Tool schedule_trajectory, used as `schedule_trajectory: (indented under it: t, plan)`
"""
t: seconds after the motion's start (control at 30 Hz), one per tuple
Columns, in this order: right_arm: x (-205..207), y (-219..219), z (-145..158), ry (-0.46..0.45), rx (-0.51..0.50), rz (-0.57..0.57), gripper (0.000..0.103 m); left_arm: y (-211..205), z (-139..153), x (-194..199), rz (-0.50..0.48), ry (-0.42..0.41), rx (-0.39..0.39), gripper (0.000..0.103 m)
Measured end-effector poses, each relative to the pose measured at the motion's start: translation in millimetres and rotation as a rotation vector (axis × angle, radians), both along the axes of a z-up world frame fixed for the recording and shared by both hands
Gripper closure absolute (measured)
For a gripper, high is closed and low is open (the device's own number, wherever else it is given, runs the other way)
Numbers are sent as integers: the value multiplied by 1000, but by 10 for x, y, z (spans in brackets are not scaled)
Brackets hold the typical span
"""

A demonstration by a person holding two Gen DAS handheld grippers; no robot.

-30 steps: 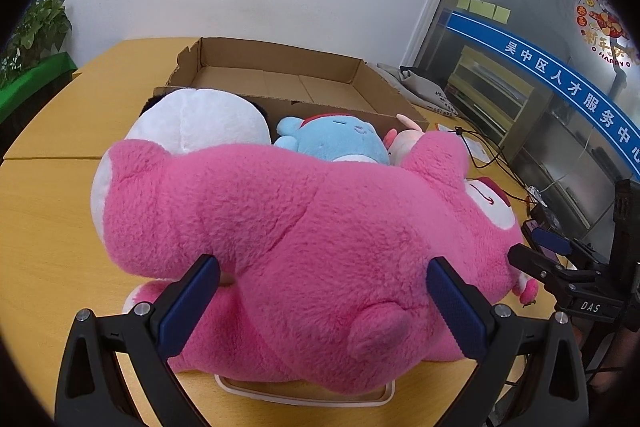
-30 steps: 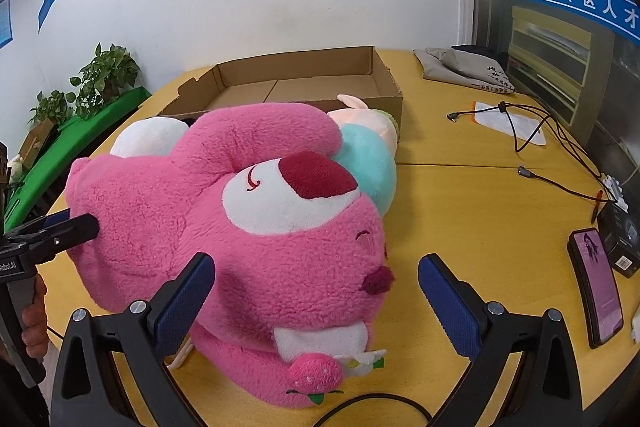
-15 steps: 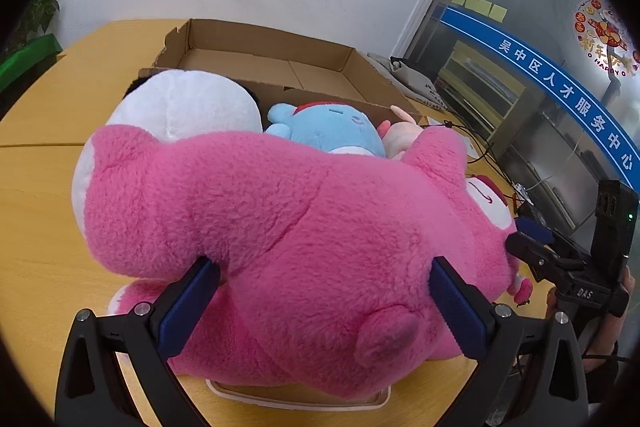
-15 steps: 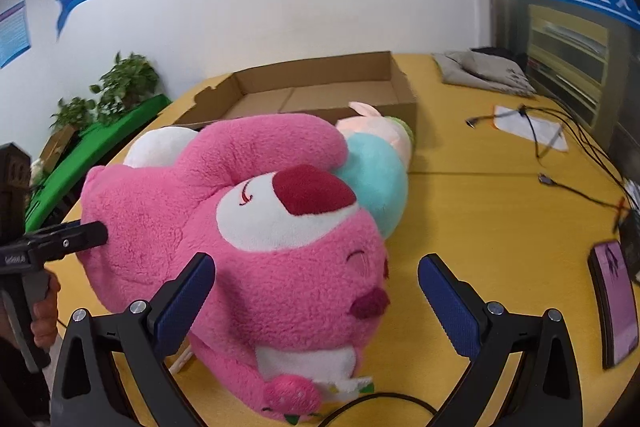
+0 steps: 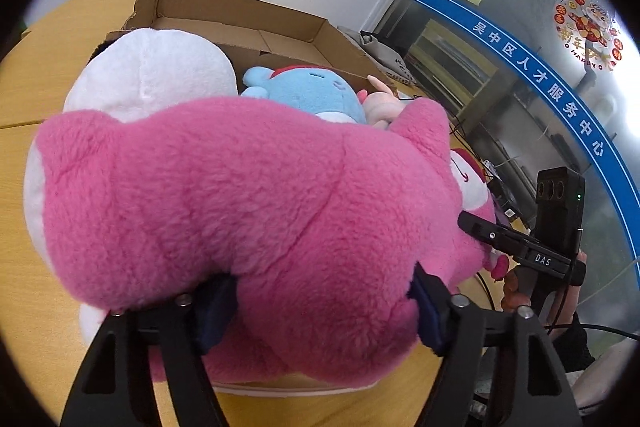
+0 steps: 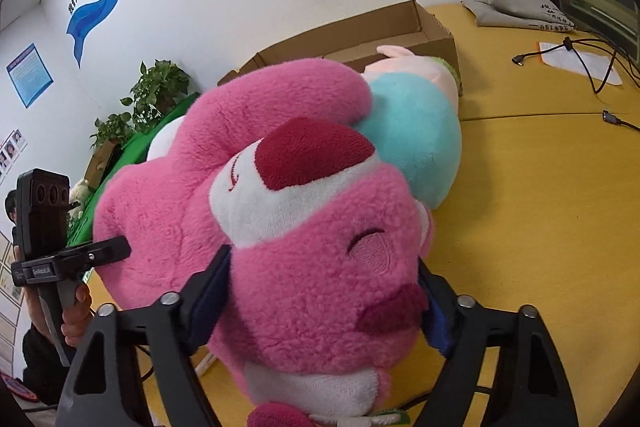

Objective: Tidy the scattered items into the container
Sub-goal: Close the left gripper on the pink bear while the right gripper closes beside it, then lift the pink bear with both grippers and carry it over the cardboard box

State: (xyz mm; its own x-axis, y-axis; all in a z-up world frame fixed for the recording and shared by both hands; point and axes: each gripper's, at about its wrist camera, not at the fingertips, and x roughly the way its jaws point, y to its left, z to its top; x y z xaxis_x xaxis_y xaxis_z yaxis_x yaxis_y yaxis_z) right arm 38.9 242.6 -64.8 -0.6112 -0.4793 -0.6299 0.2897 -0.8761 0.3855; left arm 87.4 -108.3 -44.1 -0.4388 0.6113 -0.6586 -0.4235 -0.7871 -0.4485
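Note:
A big pink plush bear (image 5: 248, 203) lies on the yellow table (image 6: 540, 207) in front of an open cardboard box (image 5: 240, 23). My left gripper (image 5: 322, 311) straddles the bear's body; its jaws are closing and the blue pads sink into the fur. My right gripper (image 6: 322, 301) is around the bear's head (image 6: 320, 227), jaws closing, pads pressed into both sides of it. Behind the bear lie a white plush (image 5: 152, 75), a blue plush (image 5: 312, 87) and a teal-and-pink plush (image 6: 416, 131), all against the box's near wall.
A grey cloth bag (image 6: 520, 11) and black cables on a white sheet (image 6: 580, 59) lie at the table's far right. Potted plants (image 6: 156, 95) stand beyond the left edge. A flat white object (image 5: 300, 391) shows under the bear. A person's hand (image 6: 76, 311) holds the left gripper.
Both grippers have dropped and pushed forward over the bear, and their jaws have narrowed from wide apart onto its body and head. The bear now fills both views.

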Motion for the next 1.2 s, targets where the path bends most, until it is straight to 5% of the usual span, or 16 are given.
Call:
schedule_trajectory:
  t: [0.23, 0.5, 0.87, 1.03, 1.2]
  plan:
    - [277, -127, 359, 105, 28, 9, 35, -81, 230, 152, 28, 52, 33, 39]
    - [230, -228, 1110, 273, 27, 18, 38, -81, 1082, -24, 30, 221, 6, 39]
    - [-960, -307, 2182, 426, 32, 9, 38, 30, 2064, -1400, 30, 335, -17, 39]
    - [-1800, -257, 2310, 410, 24, -19, 38, 159, 2125, -2284, 26, 306, -34, 39]
    - [-2717, -194, 2128, 336, 25, -54, 38, 484, 1931, -3144, 35, 213, -70, 39]
